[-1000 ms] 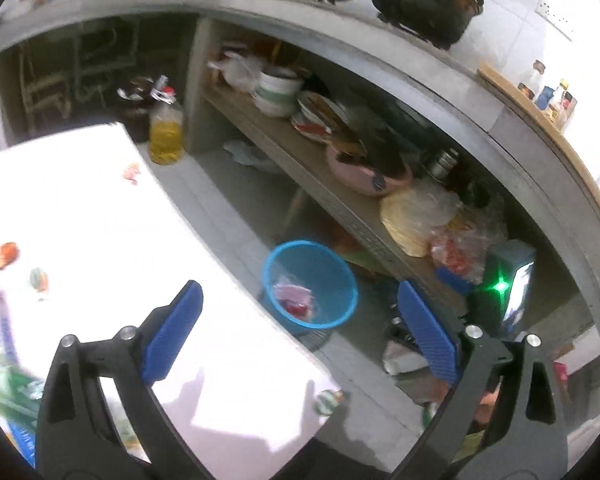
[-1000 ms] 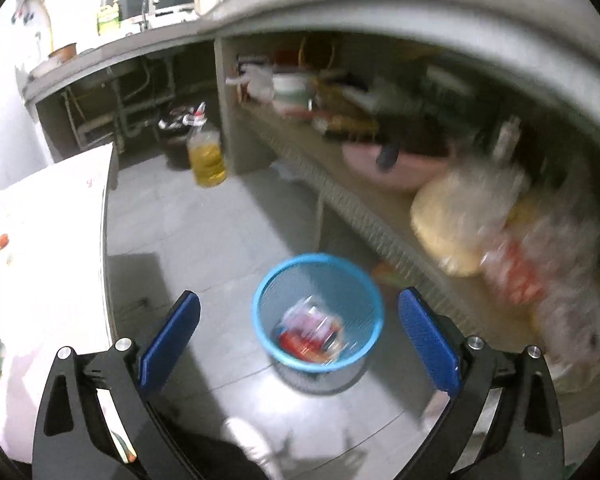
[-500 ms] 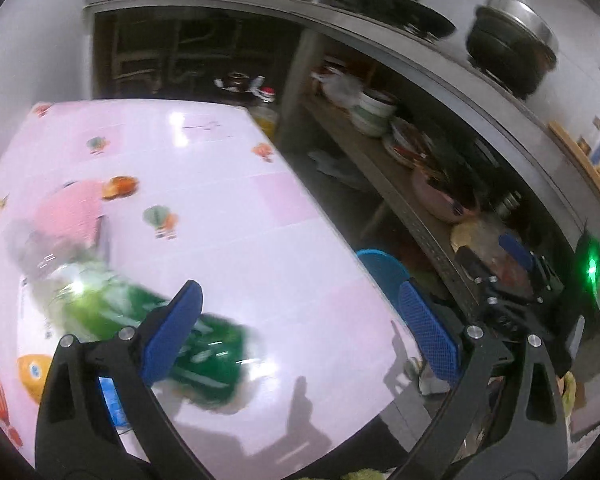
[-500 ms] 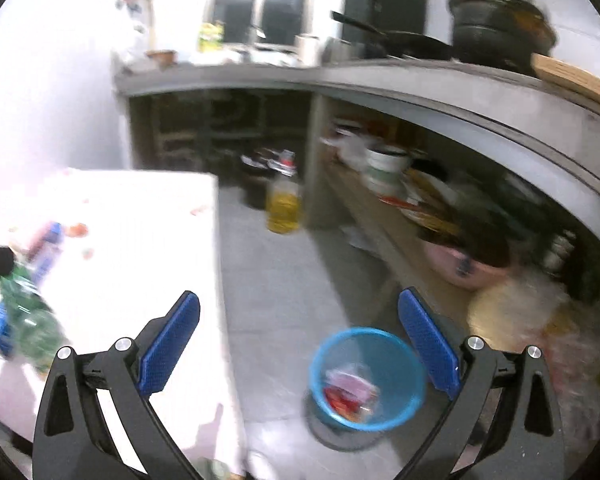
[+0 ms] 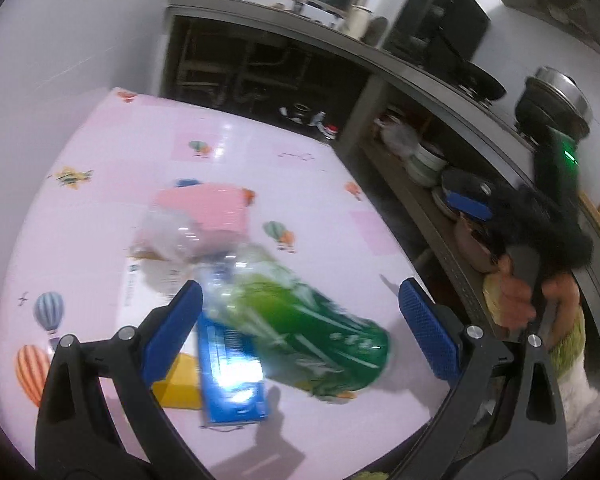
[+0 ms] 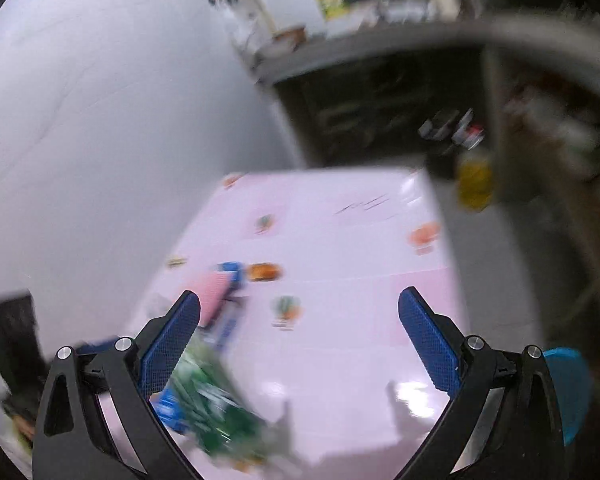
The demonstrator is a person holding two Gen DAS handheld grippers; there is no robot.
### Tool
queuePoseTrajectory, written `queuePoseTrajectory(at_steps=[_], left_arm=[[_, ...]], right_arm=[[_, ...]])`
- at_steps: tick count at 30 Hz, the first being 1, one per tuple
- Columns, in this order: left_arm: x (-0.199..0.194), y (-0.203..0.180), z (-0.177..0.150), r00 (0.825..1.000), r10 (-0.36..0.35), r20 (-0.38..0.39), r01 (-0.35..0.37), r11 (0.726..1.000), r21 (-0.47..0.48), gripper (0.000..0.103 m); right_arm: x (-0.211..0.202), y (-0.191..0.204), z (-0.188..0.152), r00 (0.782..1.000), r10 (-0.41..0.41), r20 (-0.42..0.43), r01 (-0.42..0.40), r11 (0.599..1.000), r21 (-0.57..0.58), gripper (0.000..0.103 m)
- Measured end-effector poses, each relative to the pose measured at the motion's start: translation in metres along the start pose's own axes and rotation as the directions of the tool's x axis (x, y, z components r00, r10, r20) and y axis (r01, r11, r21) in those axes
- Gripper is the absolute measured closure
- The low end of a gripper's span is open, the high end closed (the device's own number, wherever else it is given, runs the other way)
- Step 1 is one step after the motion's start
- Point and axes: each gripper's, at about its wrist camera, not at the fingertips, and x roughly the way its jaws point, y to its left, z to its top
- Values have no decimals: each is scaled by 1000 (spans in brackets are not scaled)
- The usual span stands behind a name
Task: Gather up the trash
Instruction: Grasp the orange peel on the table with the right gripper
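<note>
So both cameras have swung off the blue bin (image 6: pixel 568 392) and back onto the pink table (image 5: pixel 260 152) within the last second. Left gripper (image 5: pixel 300 332) is spread wide and empty, now lined up over the green plastic bottle (image 5: pixel 300 328), which lies on its side on a blue carton (image 5: pixel 232 372), with a pink pack (image 5: pixel 208 208) behind it. Right gripper (image 6: pixel 300 344) is spread wide too, nothing in it. The bin is on the floor past the table's right edge. Looks like the drop-off is done and the next pick is starting, probably the bottle. Right view is motion-blurred.
</note>
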Motion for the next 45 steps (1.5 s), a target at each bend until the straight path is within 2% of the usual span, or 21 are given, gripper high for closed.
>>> queuePoseTrajectory(at_steps=[3,5,9,11,16,20,24,29,32,34,38,40,42,45], left_arm=[[-6,14,-1,999,27,19,-27,1000,-12,8],[-10,22,-1,999,42,26,-42,999,-16,8],[-15,37,-1,998,54,40,-53,998,-25,8],[-16,44,-1,997,57,45,-56,998,-30,8],[-16,55,0,997,57,51,-55,998,-43,8],[-16,65,8,995,70,66,-67,997,-45,8],[-14,79,30,988,125,87,-119,991,-62,8],[-5,99,65,983,157,94,-150,985,-81,9],[7,108,80,984,162,77,-153,982,-115,9],[17,113,87,986,155,68,-145,981,-131,9],[49,122,109,991,128,25,-123,981,-149,20],[70,127,120,992,121,-27,-123,981,-151,25],[97,133,130,988,113,-106,-127,982,-141,35],[133,136,138,967,101,-234,-121,990,-73,39]], right_arm=[[47,6,17,992,80,-100,-78,997,24,18],[86,9,28,975,119,-188,-110,992,57,22],[146,3,34,936,119,-332,-74,986,146,34],[174,1,34,908,132,-397,-55,978,199,35],[224,5,37,864,91,-495,26,974,224,37],[245,14,37,845,29,-534,78,981,176,37],[254,23,33,828,-28,-560,106,989,107,47],[260,32,32,825,-107,-556,136,991,12,62],[263,32,34,822,-148,-549,152,988,-39,75],[263,30,34,825,-148,-546,149,988,-42,81],[258,18,33,843,-114,-526,136,991,3,89],[255,14,31,852,-105,-513,133,991,18,90],[253,11,30,858,-103,-503,136,990,29,91],[244,2,28,867,-103,-488,144,988,48,91]])
